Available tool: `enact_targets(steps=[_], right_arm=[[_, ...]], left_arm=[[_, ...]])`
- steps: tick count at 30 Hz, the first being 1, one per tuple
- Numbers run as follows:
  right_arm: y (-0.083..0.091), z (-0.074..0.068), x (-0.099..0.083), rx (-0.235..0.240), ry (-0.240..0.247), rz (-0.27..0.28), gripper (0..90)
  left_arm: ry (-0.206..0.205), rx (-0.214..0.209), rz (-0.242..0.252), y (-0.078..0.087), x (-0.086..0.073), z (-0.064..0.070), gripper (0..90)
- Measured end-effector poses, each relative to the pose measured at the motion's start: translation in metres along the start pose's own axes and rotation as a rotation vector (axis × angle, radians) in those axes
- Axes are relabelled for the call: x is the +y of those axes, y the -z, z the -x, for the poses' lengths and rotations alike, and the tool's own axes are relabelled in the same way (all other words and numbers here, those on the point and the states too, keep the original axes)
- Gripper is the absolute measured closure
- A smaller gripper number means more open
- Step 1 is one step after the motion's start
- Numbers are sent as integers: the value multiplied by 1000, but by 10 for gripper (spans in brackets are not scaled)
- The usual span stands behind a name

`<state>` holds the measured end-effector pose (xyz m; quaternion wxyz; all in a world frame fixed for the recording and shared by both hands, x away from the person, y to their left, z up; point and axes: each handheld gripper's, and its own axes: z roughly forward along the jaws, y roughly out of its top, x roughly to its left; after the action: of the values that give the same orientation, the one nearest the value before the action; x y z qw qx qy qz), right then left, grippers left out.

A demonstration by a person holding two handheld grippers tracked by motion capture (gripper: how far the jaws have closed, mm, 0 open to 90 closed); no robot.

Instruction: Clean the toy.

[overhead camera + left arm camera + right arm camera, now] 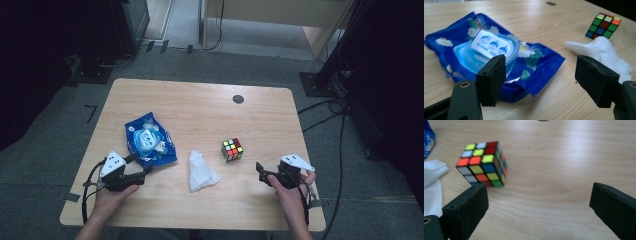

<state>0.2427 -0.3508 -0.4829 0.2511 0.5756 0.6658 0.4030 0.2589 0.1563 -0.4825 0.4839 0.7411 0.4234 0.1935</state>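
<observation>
A blue wet-wipe pack [150,140] with a pale flip lid lies flat on the left half of the wooden table [200,107]. My left gripper [139,166] sits just short of its near corner, open and holding nothing. In the left gripper view the pack [486,47] lies between and beyond the wide-apart jaws of the gripper [541,61]. A crumpled white tissue [201,171] rests at the centre front. A scrambled puzzle cube [232,149] stands to its right. My right gripper [262,172] is open near the front right, with the cube [482,163] ahead and left of the gripper [539,188].
A small dark round grommet [238,99] is set in the table near its far edge. Black stands and cables [327,107] lie on the grey floor to the right. The tissue [604,51] and cube [604,23] lie right of the pack.
</observation>
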Motion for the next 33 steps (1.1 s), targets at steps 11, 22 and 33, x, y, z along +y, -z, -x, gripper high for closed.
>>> enact_targets(steps=[11, 22, 33], right_arm=[[27, 48, -30, -91, -50, -41, 20], [42, 76, -59, -143, -79, -113, 20], [43, 73, -69, -175, -13, -174, 14]], left_arm=[[40, 94, -83, 16, -24, -28, 252], [20, 186, -203, 29, -38, -44, 253], [26, 197, -278, 34, -47, -54, 246]])
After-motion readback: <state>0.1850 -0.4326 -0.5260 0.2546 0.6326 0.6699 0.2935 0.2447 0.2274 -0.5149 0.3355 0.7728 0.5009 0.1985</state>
